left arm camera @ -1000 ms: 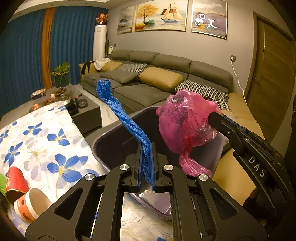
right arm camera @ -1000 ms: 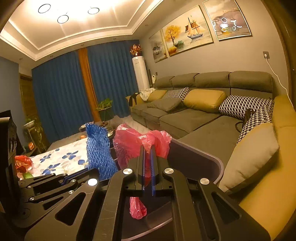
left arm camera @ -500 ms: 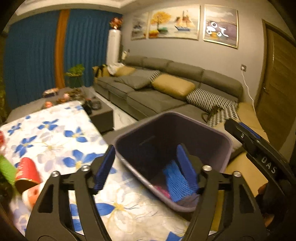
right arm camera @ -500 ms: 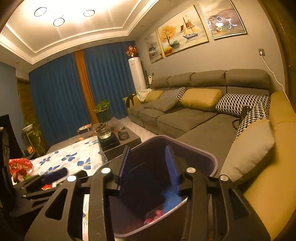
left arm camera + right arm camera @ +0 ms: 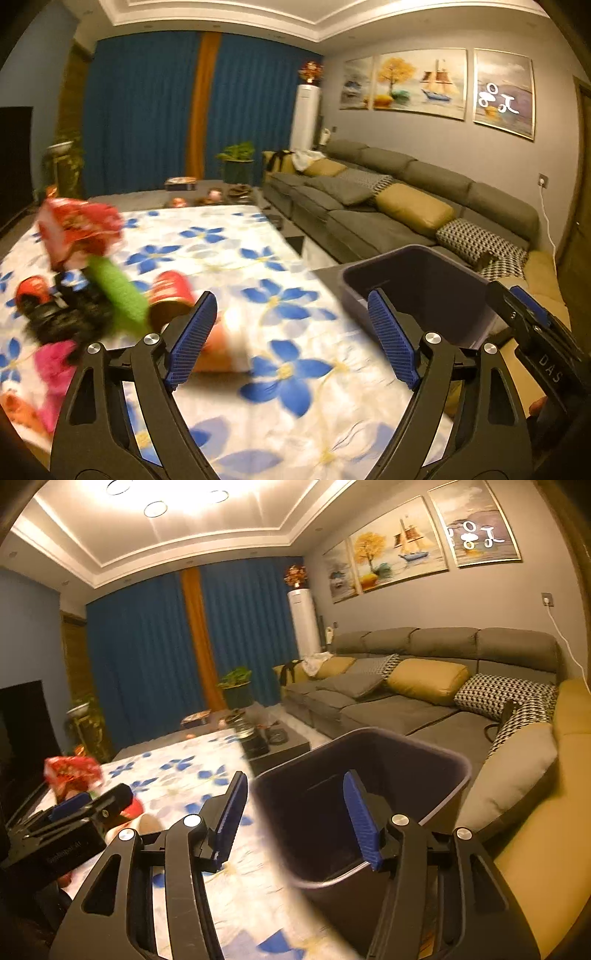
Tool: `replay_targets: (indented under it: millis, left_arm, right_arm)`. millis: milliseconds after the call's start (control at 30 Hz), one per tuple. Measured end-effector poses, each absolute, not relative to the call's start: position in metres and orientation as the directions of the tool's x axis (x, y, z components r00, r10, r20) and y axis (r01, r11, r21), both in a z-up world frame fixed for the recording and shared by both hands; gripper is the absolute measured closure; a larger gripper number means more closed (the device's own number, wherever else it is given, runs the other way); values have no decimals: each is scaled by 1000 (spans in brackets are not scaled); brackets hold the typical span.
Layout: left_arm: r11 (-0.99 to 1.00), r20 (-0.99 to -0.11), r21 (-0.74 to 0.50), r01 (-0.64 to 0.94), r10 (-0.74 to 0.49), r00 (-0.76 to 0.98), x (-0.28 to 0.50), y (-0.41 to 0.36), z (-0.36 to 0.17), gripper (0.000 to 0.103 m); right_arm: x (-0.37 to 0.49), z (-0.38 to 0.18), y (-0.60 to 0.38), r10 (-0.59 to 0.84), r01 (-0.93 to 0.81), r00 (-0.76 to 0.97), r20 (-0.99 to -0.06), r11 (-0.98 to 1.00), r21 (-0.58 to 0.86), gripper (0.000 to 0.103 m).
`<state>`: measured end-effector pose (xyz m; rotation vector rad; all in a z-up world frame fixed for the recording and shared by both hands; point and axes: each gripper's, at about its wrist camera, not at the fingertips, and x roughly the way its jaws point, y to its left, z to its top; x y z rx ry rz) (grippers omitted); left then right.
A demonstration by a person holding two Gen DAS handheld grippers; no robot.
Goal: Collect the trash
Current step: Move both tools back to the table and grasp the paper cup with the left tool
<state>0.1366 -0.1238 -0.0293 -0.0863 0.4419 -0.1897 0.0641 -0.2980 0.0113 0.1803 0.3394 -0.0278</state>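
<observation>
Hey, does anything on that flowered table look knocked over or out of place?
Yes. A red paper cup lies tipped on its side on the flowered tablecloth, beside a loose heap of wrappers and green foam netting at the left. Nothing looks spilled.

We read "DAS" in pale letters on the black body of the right gripper (image 5: 546, 332), at the right edge of the left wrist view. On the black block of the left gripper (image 5: 64, 853), at the left edge of the right wrist view, faint small lettering stands, too blurred for us to read. Nothing else is legible.
</observation>
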Motion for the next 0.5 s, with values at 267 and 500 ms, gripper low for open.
replay_targets:
  millis: [267,500]
  left_arm:
    - [994,-413,-97,57,-92,906,87,-65,-32,21]
    - [997,-380,-65,-41,13,925,33,-8,-28,21]
  right_arm:
    - [47,10,-250,84,-28,935,-345,986,164,48]
    - [30,8,-205,159,-109,922,-352,982,157,48]
